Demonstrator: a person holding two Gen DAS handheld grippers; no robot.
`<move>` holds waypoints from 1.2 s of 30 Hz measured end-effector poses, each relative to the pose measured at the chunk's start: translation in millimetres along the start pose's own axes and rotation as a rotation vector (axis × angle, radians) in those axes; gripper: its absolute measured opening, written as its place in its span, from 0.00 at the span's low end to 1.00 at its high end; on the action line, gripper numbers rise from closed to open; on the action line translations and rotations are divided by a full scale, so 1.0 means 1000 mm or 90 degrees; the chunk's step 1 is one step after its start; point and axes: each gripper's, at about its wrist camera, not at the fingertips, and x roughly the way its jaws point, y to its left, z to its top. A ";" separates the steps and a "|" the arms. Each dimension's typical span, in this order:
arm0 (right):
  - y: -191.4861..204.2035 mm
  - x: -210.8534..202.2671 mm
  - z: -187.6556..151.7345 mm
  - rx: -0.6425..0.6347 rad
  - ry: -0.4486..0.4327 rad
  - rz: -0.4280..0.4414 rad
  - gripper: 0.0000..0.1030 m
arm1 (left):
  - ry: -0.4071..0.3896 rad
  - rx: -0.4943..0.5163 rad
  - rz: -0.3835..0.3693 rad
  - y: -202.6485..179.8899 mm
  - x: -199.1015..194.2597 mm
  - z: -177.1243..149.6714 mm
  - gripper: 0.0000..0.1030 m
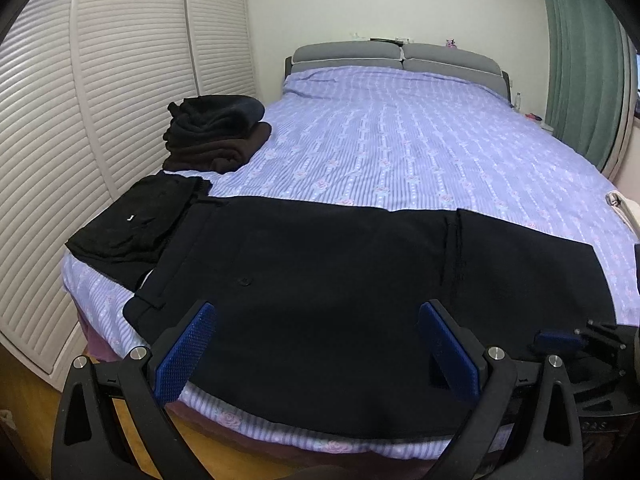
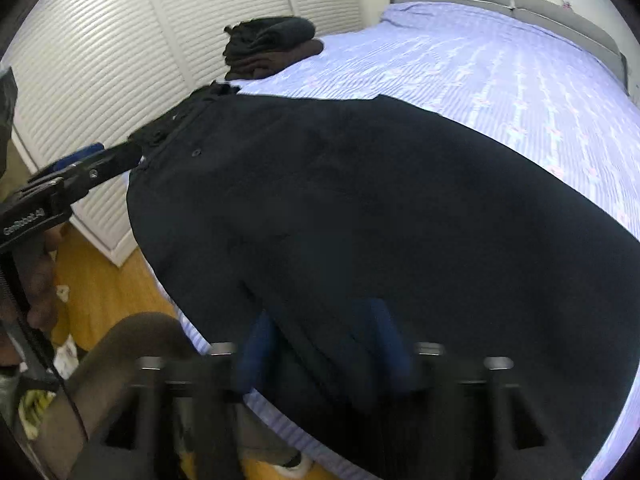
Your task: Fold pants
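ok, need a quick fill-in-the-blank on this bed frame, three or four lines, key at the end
1. The dark pants lie spread across the foot of the ____.
2. The left tool has its blue pads ____, with nothing gripped between them.
3. The stack of folded dark clothes sits near the bed's edge on the side of the white ____ doors.
4. The bedsheet is mainly ____ in colour.

Missing words: bed; open; louvered; purple

Dark pants spread across bed, left gripper jaws apart above them
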 end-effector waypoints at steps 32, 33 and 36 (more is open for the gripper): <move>-0.130 -0.283 -0.155 0.454 -0.311 -0.095 0.72 | -0.184 0.590 -0.325 -0.277 -0.059 -0.119 0.91; -0.131 -0.281 -0.156 0.459 -0.310 -0.086 0.72 | -0.185 0.598 -0.325 -0.277 -0.058 -0.122 0.91; -0.133 -0.271 -0.155 0.467 -0.307 -0.068 0.72 | -0.189 0.620 -0.308 -0.276 -0.047 -0.128 0.91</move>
